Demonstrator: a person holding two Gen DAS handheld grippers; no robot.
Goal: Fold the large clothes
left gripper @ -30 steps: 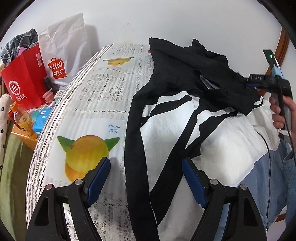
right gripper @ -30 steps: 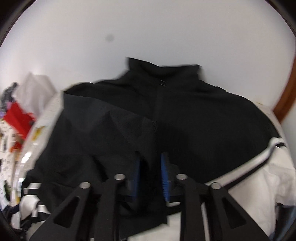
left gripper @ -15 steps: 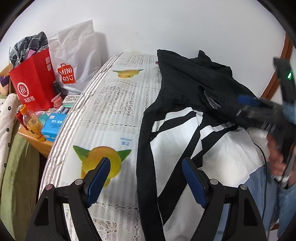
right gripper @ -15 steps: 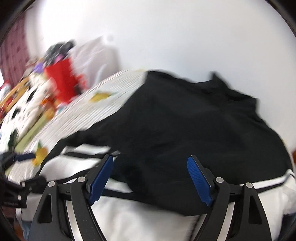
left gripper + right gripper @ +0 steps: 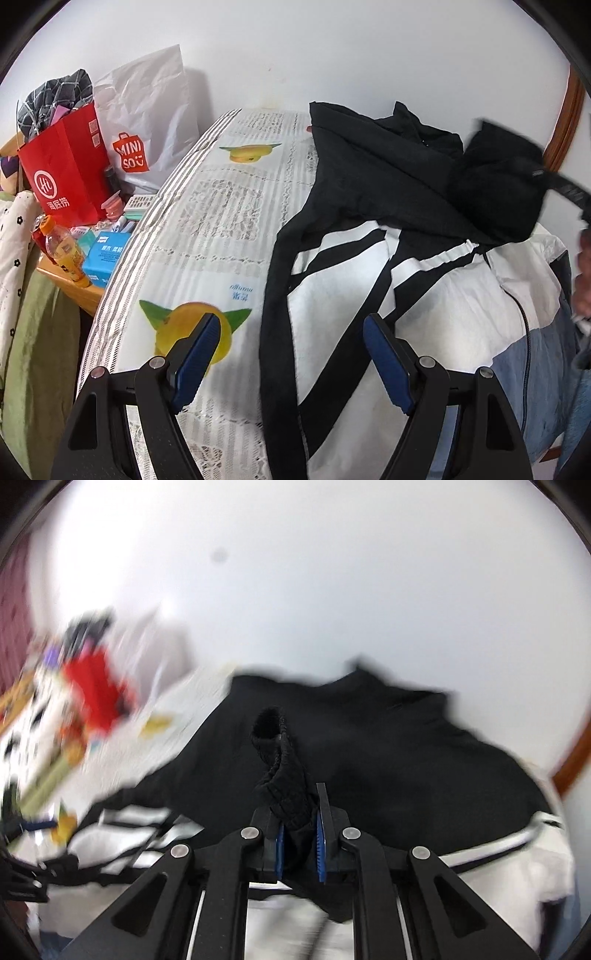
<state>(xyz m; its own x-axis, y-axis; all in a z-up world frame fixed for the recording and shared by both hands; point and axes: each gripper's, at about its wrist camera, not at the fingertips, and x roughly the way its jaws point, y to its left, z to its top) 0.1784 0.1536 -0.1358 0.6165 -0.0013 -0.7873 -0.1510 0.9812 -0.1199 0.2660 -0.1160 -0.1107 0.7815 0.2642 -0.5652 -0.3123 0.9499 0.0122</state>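
The right tongs (image 5: 300, 843) are closing on a bunched black knit fold of the jacket (image 5: 388, 760); the left tongs (image 5: 291, 354) gape wide above the lace-patterned bench (image 5: 221, 206).

Place: a lived-in room of a home, most likely a bedroom or dining corner.
Work surface: a table (image 5: 221, 229) under a white lace-patterned cloth printed with mangoes, its far edge against a plain white wall (image 5: 332, 48).
Off the surface's left edge: a low wooden side table (image 5: 70, 286) crowded with household odds and ends.
Shopping bags: a red paper bag (image 5: 62, 173) stuffed with checked fabric, and a white Miniso bag (image 5: 147, 122) beside it.
Small goods: an orange drink bottle (image 5: 64, 251), a blue tissue pack (image 5: 103, 254).
Far right: a curved brown wooden frame (image 5: 565, 118) by the wall.
Laundry: a black-and-white jacket (image 5: 369, 229) spread over the cloth.
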